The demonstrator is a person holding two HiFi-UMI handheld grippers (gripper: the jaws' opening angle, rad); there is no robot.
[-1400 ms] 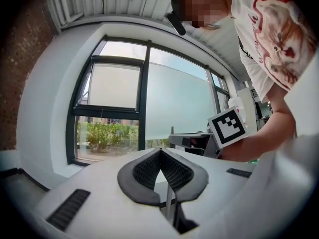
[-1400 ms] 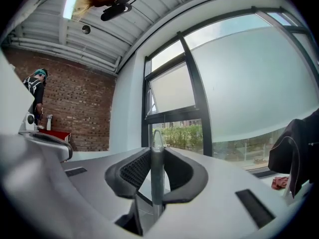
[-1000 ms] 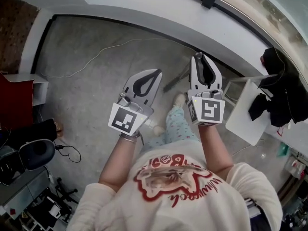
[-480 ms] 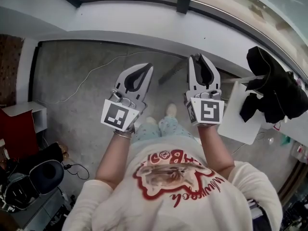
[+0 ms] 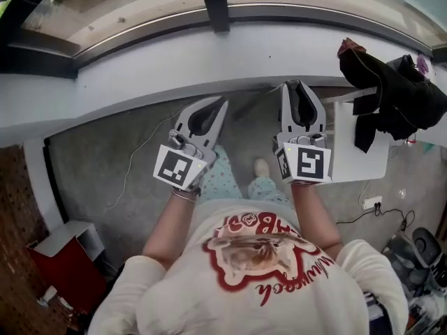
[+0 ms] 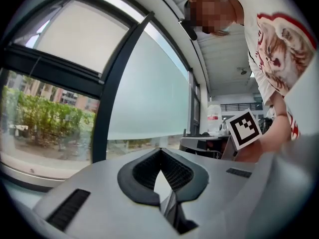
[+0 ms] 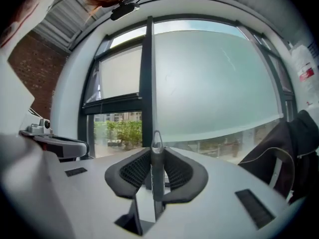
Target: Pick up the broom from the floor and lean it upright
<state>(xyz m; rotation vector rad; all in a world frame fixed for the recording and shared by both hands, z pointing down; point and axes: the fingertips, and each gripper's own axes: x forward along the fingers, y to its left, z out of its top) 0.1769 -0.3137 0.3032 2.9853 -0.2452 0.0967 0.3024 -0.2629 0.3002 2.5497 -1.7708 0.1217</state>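
Observation:
In the right gripper view a thin grey broom handle (image 7: 156,156) stands upright between the dark ribbed pads, its rounded tip rising above them. My right gripper (image 7: 155,151) is shut on it, facing a frosted window. In the head view the right gripper (image 5: 300,88) reaches toward the white sill, and the broom below it is hidden. My left gripper (image 5: 219,106) is held level beside it at the left. Its tips (image 6: 160,151) meet with nothing between them.
A white window sill (image 5: 140,68) and a dark window post (image 5: 213,2) run across ahead. A white table (image 5: 360,155) with dark clothing (image 5: 391,89) stands at the right. A red cabinet (image 5: 66,271) is at the lower left. A cable (image 5: 136,162) lies on the grey floor.
Both grippers have swung round together toward the window sill. The grey broom head seen on the floor between them earlier is now out of sight.

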